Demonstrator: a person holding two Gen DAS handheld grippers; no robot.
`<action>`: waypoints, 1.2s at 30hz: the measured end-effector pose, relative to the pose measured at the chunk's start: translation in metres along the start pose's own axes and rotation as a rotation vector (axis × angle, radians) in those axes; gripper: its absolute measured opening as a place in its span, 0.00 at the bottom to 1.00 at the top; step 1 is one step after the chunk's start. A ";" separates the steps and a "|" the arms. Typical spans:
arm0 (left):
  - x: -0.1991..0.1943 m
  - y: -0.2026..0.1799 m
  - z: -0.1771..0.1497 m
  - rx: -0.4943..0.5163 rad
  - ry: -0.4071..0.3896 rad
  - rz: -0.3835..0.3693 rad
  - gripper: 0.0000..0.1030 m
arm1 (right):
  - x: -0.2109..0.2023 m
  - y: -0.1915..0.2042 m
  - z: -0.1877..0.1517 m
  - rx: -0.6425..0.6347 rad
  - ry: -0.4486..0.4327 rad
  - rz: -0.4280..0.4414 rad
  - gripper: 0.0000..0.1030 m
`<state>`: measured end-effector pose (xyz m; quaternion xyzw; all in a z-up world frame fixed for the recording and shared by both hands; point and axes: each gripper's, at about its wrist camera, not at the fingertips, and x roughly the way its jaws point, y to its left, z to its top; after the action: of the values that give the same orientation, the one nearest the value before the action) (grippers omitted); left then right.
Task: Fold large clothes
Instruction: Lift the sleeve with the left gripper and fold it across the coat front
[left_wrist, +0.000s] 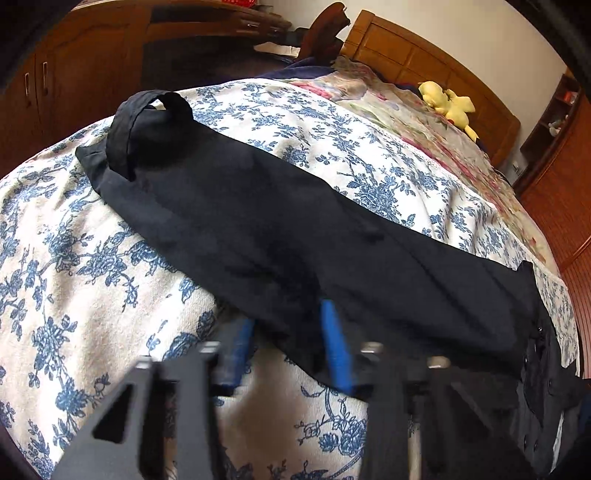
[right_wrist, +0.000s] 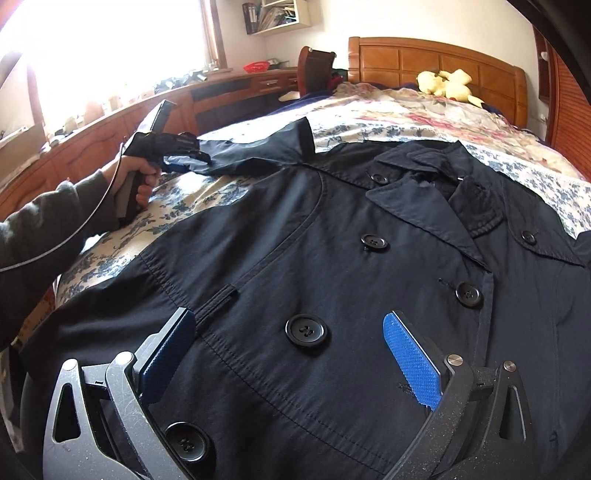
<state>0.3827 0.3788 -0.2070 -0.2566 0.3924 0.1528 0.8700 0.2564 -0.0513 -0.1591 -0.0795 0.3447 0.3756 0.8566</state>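
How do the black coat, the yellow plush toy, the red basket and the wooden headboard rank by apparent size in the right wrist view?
1. black coat, nearest the camera.
2. wooden headboard, far off.
3. yellow plush toy.
4. red basket, farthest, so its true size is unsure.

Daylight floods from window (right_wrist: 110, 44), blown-out glare; left wrist view motion-blurred; fisheye bending, dark vignette at corners.

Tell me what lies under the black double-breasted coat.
The black double-breasted coat lies on a blue-and-white floral bedsheet, visible around its edges. Whatever is directly beneath the coat's body is covered.
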 end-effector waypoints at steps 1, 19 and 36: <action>0.000 -0.004 0.001 0.016 0.011 -0.007 0.05 | 0.000 0.000 0.000 0.001 0.000 0.000 1.00; -0.169 -0.201 -0.049 0.505 -0.169 -0.070 0.00 | -0.032 -0.005 0.005 0.009 -0.051 -0.027 1.00; -0.206 -0.198 -0.113 0.601 -0.119 -0.061 0.20 | -0.052 -0.008 0.003 -0.013 -0.080 -0.077 1.00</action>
<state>0.2741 0.1389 -0.0482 0.0100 0.3604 0.0183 0.9325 0.2382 -0.0863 -0.1244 -0.0830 0.3045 0.3473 0.8831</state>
